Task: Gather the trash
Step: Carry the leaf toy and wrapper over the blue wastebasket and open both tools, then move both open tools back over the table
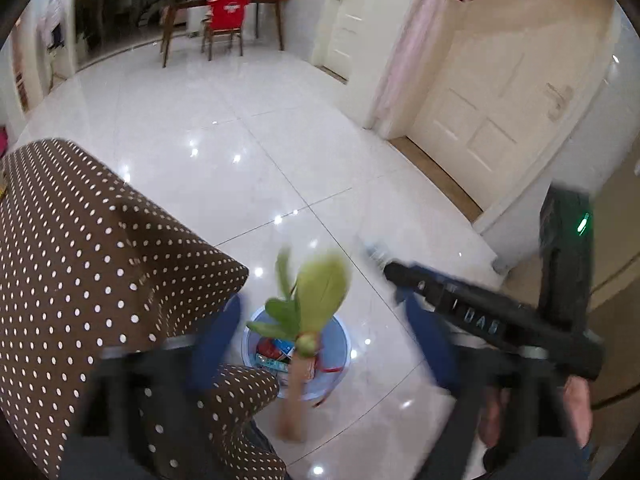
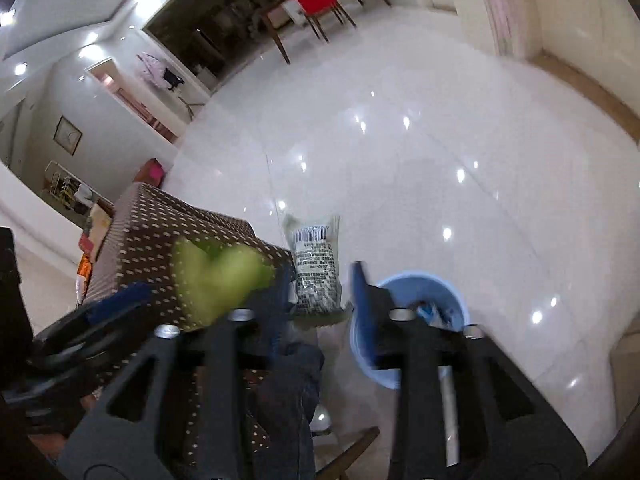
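Shiny white floor tiles spread under a table with a brown dotted cloth. On the floor beside it stands a blue bin with wrappers inside. The left gripper is wide open, and a blurry green leafy stalk hangs in the air between its fingers, right above the bin. The right gripper is open too, with a printed packet between its fingers, just left of the bin.

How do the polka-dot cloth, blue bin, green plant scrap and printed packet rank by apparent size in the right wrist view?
1. polka-dot cloth
2. blue bin
3. green plant scrap and printed packet: look alike; the scrap is blurred and nearness to the camera makes the order unsure.
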Action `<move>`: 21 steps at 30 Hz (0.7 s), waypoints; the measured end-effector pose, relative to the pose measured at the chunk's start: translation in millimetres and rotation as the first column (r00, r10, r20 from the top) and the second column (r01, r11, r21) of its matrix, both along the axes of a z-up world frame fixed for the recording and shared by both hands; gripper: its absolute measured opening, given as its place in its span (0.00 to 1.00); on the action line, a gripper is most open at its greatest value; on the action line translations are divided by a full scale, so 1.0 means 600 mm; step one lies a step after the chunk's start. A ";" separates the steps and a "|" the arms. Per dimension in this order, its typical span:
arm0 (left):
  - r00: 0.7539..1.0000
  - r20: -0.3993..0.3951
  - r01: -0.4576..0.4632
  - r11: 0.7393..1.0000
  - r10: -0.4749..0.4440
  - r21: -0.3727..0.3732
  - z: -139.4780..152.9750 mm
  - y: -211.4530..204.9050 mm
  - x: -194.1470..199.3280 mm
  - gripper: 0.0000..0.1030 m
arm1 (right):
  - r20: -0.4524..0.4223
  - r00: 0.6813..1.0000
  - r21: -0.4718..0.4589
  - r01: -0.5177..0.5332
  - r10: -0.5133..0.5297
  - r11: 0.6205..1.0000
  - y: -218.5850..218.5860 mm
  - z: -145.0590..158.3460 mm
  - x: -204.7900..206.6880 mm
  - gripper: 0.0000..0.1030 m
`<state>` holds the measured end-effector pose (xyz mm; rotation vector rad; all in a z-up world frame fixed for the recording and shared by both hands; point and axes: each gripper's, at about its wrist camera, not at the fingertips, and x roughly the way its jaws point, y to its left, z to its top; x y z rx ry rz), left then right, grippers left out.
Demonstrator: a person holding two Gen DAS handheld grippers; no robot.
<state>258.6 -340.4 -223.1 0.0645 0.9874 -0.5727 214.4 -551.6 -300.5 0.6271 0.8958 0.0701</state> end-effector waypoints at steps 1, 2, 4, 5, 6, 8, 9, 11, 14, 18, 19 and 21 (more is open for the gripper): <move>1.000 0.010 -0.004 1.000 0.004 0.004 0.002 0.003 0.000 0.84 | -0.005 1.000 0.006 0.013 -0.013 1.000 -0.005 -0.005 -0.003 0.71; 1.000 0.015 -0.002 1.000 0.001 0.013 0.004 0.005 0.002 0.85 | -0.010 1.000 0.022 0.028 -0.027 0.999 -0.010 -0.013 -0.007 0.71; 0.999 0.034 0.002 1.000 -0.003 0.023 0.010 0.009 -0.003 0.87 | -0.029 0.998 0.035 0.048 -0.047 0.998 -0.015 -0.024 -0.014 0.85; 0.999 0.048 0.004 1.000 -0.005 0.021 0.014 0.011 -0.009 0.88 | -0.034 0.998 0.032 0.060 -0.059 0.998 -0.016 -0.025 -0.017 0.87; 0.998 0.059 0.005 1.000 -0.006 0.021 0.018 0.010 -0.013 0.88 | -0.036 0.997 0.028 0.067 -0.066 0.997 -0.016 -0.023 -0.020 0.90; 0.998 0.070 0.003 1.000 -0.004 0.019 0.025 0.017 -0.021 0.88 | -0.042 0.996 0.016 0.076 -0.075 0.997 -0.015 -0.020 -0.025 0.94; 0.997 0.071 0.001 1.000 -0.002 0.014 0.028 0.021 -0.024 0.88 | -0.043 0.996 0.009 0.080 -0.080 0.997 -0.014 -0.017 -0.026 0.94; 0.997 0.074 -0.002 1.000 0.002 0.003 0.033 0.027 -0.034 0.88 | -0.039 0.995 -0.001 0.089 -0.089 0.996 -0.011 -0.007 -0.032 0.94; 0.996 0.087 -0.005 1.000 0.006 -0.008 0.044 0.039 -0.046 0.88 | -0.024 0.995 -0.014 0.096 -0.096 0.995 -0.018 0.006 -0.027 0.94; 0.993 0.119 -0.006 1.000 0.009 -0.026 0.071 0.054 -0.057 0.89 | 0.009 0.995 -0.033 0.104 -0.103 0.994 -0.012 0.038 -0.033 0.94; 0.992 0.127 -0.007 0.999 0.011 -0.031 0.078 0.060 -0.060 0.90 | 0.018 0.994 -0.037 0.104 -0.104 0.994 -0.008 0.048 -0.034 0.94; 0.989 0.145 -0.007 0.999 0.013 -0.042 0.093 0.065 -0.064 0.90 | 0.044 0.994 -0.047 0.104 -0.102 0.993 0.002 0.073 -0.035 0.94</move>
